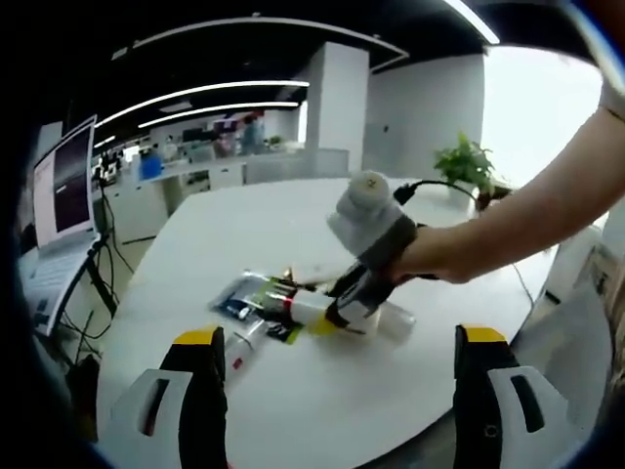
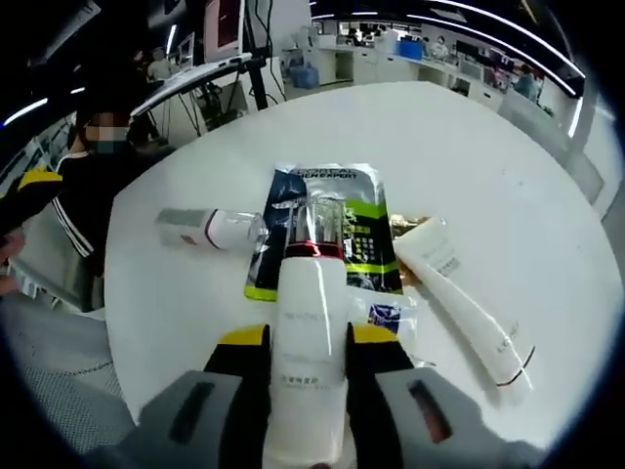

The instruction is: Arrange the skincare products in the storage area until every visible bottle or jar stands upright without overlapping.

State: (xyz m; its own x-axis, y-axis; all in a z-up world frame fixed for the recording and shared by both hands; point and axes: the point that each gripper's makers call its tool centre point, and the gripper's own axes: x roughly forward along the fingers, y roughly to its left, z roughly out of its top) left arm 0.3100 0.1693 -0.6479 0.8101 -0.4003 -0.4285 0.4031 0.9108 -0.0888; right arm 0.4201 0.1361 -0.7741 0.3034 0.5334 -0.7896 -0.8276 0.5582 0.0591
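Right gripper view: right gripper [image 2: 307, 366] has its jaws pinching a white bottle [image 2: 311, 318], lying on the white table [image 2: 508, 166] with its long axis running straight away from the camera, red band and clear cap at the far end over a green-and-black packet [image 2: 366, 230]. Beyond, a small clear-capped bottle [image 2: 210, 229] lies sideways to the left and a white tube [image 2: 469, 303] lies diagonally to the right. Left gripper view: left gripper [image 1: 337, 376] jaws spread wide over bare tabletop, products farther off, too blurred to sort.

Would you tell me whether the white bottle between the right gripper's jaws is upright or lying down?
Lying down: the white bottle lies lengthwise on the table, clear cap pointing away, with the right gripper closed around its body.
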